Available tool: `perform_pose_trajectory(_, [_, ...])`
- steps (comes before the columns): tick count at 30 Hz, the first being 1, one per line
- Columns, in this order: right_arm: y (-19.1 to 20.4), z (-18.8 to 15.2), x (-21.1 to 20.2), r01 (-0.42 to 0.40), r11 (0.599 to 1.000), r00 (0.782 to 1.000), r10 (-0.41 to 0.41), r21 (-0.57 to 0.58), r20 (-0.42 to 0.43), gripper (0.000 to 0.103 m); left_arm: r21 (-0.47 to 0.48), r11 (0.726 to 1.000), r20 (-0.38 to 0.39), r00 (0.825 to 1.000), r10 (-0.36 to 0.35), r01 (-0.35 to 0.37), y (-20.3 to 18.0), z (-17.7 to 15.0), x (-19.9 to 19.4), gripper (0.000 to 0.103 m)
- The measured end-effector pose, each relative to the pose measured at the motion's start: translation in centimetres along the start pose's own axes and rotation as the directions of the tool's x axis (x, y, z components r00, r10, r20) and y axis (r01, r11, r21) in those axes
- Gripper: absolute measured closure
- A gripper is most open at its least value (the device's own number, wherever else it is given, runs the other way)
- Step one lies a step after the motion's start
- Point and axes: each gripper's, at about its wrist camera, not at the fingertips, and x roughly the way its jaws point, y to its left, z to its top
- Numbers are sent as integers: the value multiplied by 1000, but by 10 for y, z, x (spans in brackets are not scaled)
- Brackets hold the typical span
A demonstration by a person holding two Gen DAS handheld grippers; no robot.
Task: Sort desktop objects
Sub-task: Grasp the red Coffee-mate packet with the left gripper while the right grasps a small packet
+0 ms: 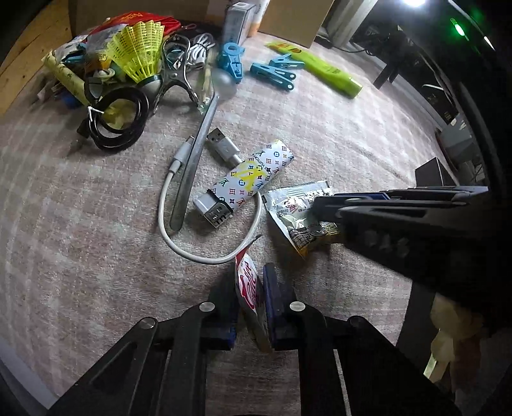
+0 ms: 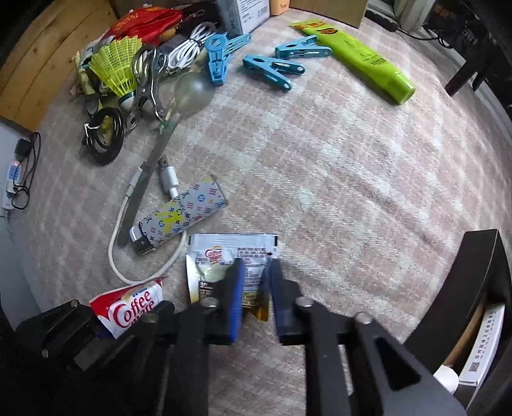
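Pink-and-cream checked cloth (image 2: 336,166) covers the surface. Wooden board (image 2: 41,64) at ten o'clock. Bright lamp (image 1: 414,2) at one o'clock. Dark furniture (image 2: 473,288) at four o'clock.

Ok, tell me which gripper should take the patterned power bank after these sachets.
Left, probably. The power bank lies straight ahead of the left gripper, while it sits off to the left of the right gripper. Each is shut on a sachet: red sachet left, silver sachet right.

Dim, fisheye-warped edges; lamp glare top right.
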Motion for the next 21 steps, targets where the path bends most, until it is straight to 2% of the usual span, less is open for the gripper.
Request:
perform_pose_trajectory(5, [-22,-4,-7,-75,995,997,74,62,5,102,6,1000,4,1000,-3,3,0,-4,-1,92])
perform_pose_trajectory(6, [-26,-5,-10,-80,994,997,79,69,13,102,10,1000,4,1000,-8,8,-2,-15,-5,92])
perform_pose_trajectory(11, [-45,-7,-27,-120,987,992,116,103,47,102,24,999,18,1000,-21,21,-7,-8,-21,92])
perform_pose_trajectory(21, [-83,-15,-75,-145,981,983,128,130,134,102,83,993,44,996,-82,78,-34,-9,-47,92])
